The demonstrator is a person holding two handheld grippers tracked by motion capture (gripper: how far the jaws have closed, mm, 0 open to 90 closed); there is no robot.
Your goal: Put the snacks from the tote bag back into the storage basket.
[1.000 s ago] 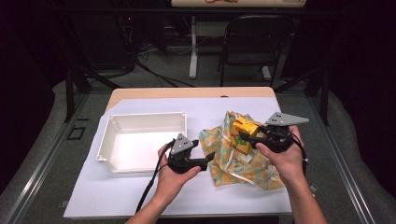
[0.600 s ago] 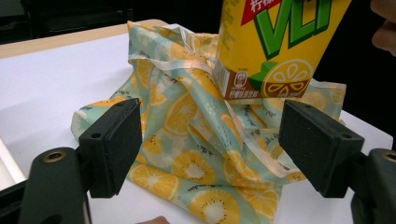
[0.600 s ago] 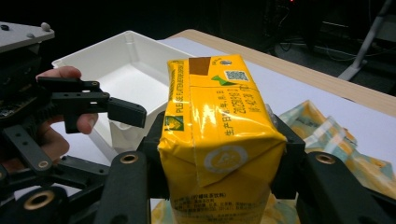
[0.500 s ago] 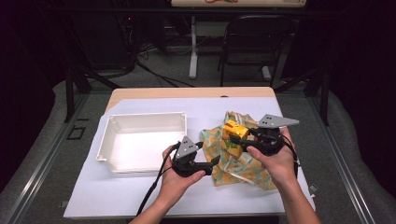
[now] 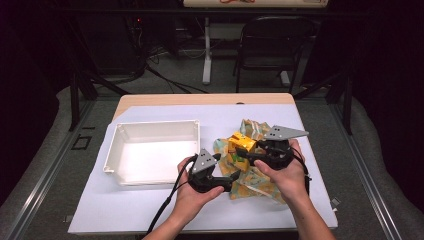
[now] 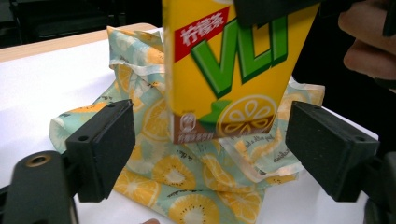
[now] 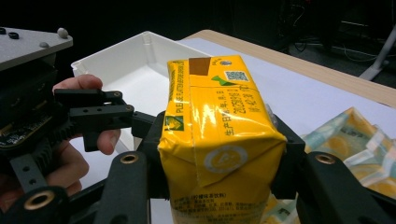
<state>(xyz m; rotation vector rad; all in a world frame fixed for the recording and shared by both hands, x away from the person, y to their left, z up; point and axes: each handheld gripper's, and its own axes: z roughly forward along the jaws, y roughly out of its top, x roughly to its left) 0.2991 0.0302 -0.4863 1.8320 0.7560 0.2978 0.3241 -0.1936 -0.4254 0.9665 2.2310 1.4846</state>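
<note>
A: Gripping the carton (image 7: 219, 135), the right gripper (image 5: 248, 153) has its fingers pressed on both sides: glossy yellow card, boxy, held above the cloth (image 5: 260, 175).

B: And the left gripper (image 5: 234, 176)?

A: Fingers wide and just been opening, nothing between them. Its view shows the carton's lemon print close ahead, over thin, crumpled cloth patterned with citrus slices.

B: Changes?

A: Both hands sit nearer the desk's (image 5: 150, 210) front edge than a second ago. The high view adds the white plastic tray (image 5: 112, 150) left of the cloth.
</note>
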